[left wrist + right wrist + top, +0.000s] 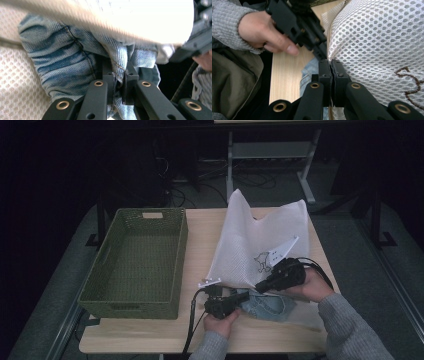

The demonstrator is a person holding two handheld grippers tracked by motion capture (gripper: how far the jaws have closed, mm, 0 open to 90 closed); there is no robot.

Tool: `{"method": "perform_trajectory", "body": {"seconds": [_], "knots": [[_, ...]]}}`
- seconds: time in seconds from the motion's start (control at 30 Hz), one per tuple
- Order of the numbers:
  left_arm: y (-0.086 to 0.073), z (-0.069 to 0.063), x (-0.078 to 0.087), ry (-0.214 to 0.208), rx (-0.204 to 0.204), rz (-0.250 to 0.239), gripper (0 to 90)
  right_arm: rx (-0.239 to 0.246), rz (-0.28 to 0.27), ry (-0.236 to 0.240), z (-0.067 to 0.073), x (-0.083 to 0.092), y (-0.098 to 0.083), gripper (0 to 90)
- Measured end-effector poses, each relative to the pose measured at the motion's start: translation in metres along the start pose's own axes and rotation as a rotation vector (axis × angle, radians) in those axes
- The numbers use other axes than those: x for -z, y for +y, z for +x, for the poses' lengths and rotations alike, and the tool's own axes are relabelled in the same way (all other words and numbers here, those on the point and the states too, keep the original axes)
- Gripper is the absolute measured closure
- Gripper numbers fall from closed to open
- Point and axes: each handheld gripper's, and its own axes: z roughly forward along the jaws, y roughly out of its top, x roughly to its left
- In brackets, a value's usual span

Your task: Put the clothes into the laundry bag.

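I have my left gripper (119,83) clamped on a fold of the faded blue denim garment (67,57), its jaws pinching the cloth near a stitched seam, and my right gripper (331,75) closed together on the edge of the white mesh laundry bag (255,245), which lies across the right half of the pale wooden table (200,227). From above, the denim sits at the near mouth of the bag, just in front of my hands, partly under the mesh and partly out on the table. It looks to me as though I am feeding the garment into the bag, though the opening itself is hard to make out from any angle. To do this well I should hold the bag's lip up and slightly away with the right gripper so the mouth stays wide, then push the denim forward and low with the left, keeping the cloth bunched so no loose leg trails outside. I should avoid catching mesh in the left jaws along with the denim, since they lie touching there. The green woven basket (137,260) stands well apart at the left and needs no attention now.
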Motion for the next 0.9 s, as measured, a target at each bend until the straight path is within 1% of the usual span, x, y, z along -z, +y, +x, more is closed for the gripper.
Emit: {"method": "perform_trajectory", "body": {"seconds": [0.07,0.1,0.17,0.23,0.3,0.4,0.47,0.53,0.57,0.67,0.77,0.83,0.9], "knots": [[-0.001,0.000,0.002,0.005,-0.010,0.017,82.5,-0.006,-0.009,-0.004,-0.001,0.004,-0.002,87.4],[-0.002,0.001,0.005,0.012,-0.019,0.026,80.3,-0.011,-0.012,-0.004,-0.001,0.005,-0.004,87.4],[-0.004,0.002,0.011,0.021,-0.009,0.036,72.9,-0.021,-0.015,-0.004,-0.004,0.006,-0.005,87.4],[-0.006,0.003,0.019,0.035,-0.026,0.047,68.0,-0.027,-0.019,-0.003,-0.006,0.006,-0.006,87.4],[-0.007,0.003,0.027,0.049,-0.028,0.050,62.8,-0.027,-0.018,-0.002,-0.006,0.005,-0.007,87.4],[-0.008,0.004,0.037,0.052,-0.020,0.068,58.5,-0.034,-0.016,-0.004,-0.007,0.004,-0.007,87.4],[-0.010,0.003,0.041,0.062,-0.024,0.077,56.8,-0.036,-0.019,-0.006,-0.008,0.005,-0.007,87.5],[-0.013,0.003,0.043,0.070,-0.011,0.102,53.8,-0.039,-0.021,-0.007,-0.009,0.006,-0.008,87.4],[-0.015,0.003,0.043,0.077,-0.012,0.116,52.5,-0.041,-0.021,-0.008,-0.009,0.007,-0.008,87.4],[-0.022,0.003,0.040,0.071,-0.007,0.160,49.5,-0.041,-0.025,-0.015,-0.009,0.010,-0.008,87.4],[-0.026,0.004,0.031,0.060,0.021,0.184,47.0,-0.038,-0.026,-0.018,-0.008,0.012,-0.008,87.4],[-0.026,0.005,0.023,0.045,0.058,0.181,45.9,-0.029,-0.025,-0.019,-0.007,0.011,-0.007,87.4],[-0.025,0.008,0.017,0.026,0.097,0.165,47.7,-0.023,-0.021,-0.018,-0.005,0.010,-0.007,87.4]]}}
